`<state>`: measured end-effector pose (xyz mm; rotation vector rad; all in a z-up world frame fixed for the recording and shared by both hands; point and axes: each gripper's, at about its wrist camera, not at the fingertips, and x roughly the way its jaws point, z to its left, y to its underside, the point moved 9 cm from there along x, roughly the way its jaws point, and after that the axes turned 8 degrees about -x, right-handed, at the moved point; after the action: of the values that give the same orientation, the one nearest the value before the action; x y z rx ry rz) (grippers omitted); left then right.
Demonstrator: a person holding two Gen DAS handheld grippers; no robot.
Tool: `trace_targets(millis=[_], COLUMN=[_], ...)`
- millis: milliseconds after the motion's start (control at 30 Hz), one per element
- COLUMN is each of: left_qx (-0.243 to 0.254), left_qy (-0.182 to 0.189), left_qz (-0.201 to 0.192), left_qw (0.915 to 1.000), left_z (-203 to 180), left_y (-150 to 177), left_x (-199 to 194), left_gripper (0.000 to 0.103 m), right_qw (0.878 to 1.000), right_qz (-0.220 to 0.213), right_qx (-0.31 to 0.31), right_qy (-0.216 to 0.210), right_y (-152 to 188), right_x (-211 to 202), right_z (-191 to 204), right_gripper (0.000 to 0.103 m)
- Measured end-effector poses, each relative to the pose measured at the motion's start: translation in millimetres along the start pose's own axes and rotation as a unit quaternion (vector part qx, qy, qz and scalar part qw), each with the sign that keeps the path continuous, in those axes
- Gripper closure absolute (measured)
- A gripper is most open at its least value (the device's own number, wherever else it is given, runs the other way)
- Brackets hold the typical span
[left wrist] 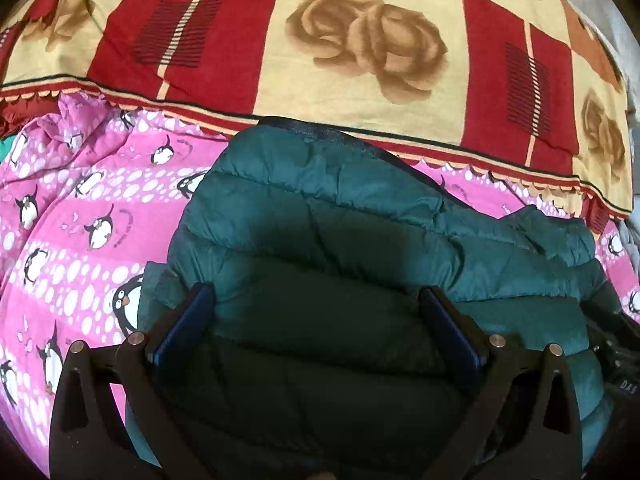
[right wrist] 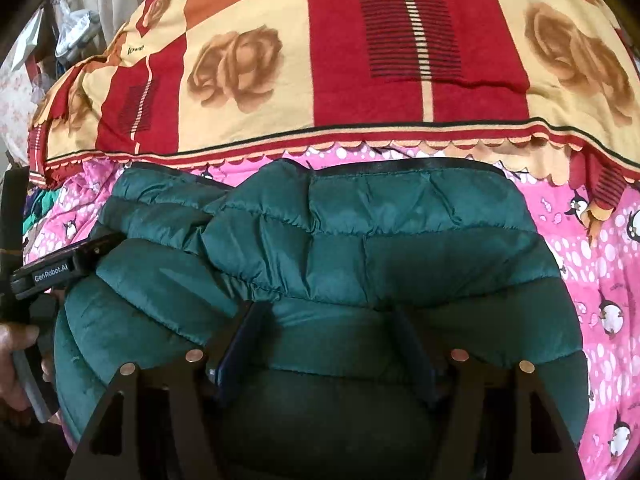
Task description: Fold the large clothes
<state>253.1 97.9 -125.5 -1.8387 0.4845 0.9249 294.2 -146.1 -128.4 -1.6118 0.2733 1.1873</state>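
Note:
A dark green quilted puffer jacket (left wrist: 340, 220) lies bunched and partly folded on a pink penguin-print sheet (left wrist: 72, 216). My left gripper (left wrist: 316, 292) is open, its blue-padded fingers (left wrist: 188, 320) spread wide over the jacket's near part. In the right wrist view the jacket (right wrist: 380, 232) fills the middle. My right gripper (right wrist: 326, 312) is open, its fingers (right wrist: 244, 332) resting on or just above the jacket's near fold. The left gripper's body shows at the left edge of the right wrist view (right wrist: 52, 268), held by a hand (right wrist: 16, 360).
A red and cream rose-print blanket (left wrist: 360, 40) covers the bed beyond the jacket and shows in the right wrist view (right wrist: 360, 60) too. Curtains and clutter (right wrist: 72, 32) stand at the far left. The pink sheet (right wrist: 600, 280) lies on both sides.

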Motion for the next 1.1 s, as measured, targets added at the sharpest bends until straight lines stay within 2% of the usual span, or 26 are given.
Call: trace_targets(millis=[67, 133, 200, 233, 333, 400, 467, 567, 633, 700, 767, 833, 867, 933, 1100], left_qx=[0.003, 0.013, 0.017, 0.011, 0.007, 0.012, 0.004, 0.001, 0.015, 0.022, 0.018, 0.019, 0.023, 0.039, 0.044], left_qy=[0.000, -0.015, -0.042, -0.041, -0.017, -0.004, 0.019, 0.044, 0.033, 0.025, 0.031, 0.029, 0.027, 0.020, 0.018], left_qz=[-0.011, -0.001, 0.026, 0.031, -0.001, -0.015, -0.011, -0.002, 0.009, 0.002, -0.004, -0.002, 0.001, 0.001, -0.017], left_qw=[0.9999, 0.9998, 0.9986, 0.9987, 0.9998, 0.9998, 0.9998, 0.9990, 0.9993, 0.9994, 0.9994, 0.9994, 0.9994, 0.9990, 0.9988], left_z=[0, -1, -3, -7, -31, -49, -65, -80, -78, -71, -65, -62, -61, -65, -61], left_y=[2, 2, 2, 2, 8, 18, 33, 60, 78, 87, 88, 90, 92, 97, 101], left_x=[-1, -1, -12, -21, -65, -84, -94, -100, -94, -91, -91, -88, -85, -80, -77], left_gripper=[0.000, 0.000, 0.000, 0.001, 0.001, 0.001, 0.001, 0.001, 0.001, 0.000, 0.000, 0.000, 0.000, 0.000, 0.000], right_qw=[1.000, 1.000, 0.998, 0.996, 0.991, 0.990, 0.988, 0.986, 0.985, 0.985, 0.987, 0.992, 0.994, 0.999, 0.999], right_qz=[-0.007, -0.021, -0.057, -0.086, -0.123, -0.127, -0.129, -0.150, -0.162, -0.171, -0.160, -0.128, -0.105, -0.027, -0.048], right_qx=[-0.004, 0.003, 0.012, 0.022, 0.035, 0.034, 0.039, 0.051, 0.049, 0.028, 0.006, -0.011, -0.018, -0.019, -0.020], right_qy=[0.002, 0.003, 0.013, 0.021, 0.039, 0.060, 0.072, 0.061, 0.042, 0.011, 0.002, -0.009, -0.007, 0.013, 0.011], right_y=[-1, -4, -8, -9, 3, 18, 32, 43, 45, 46, 48, 52, 56, 75, 81], right_x=[-3, -12, -36, -57, -99, -117, -131, -153, -162, -166, -157, -138, -126, -88, -80], right_z=[1, 1, -6, -15, -36, -51, -63, -65, -55, -35, -17, -3, 1, -2, 0], right_gripper=[0.035, 0.036, 0.036, 0.036, 0.036, 0.036, 0.036, 0.036, 0.036, 0.036, 0.036, 0.036, 0.036, 0.035, 0.030])
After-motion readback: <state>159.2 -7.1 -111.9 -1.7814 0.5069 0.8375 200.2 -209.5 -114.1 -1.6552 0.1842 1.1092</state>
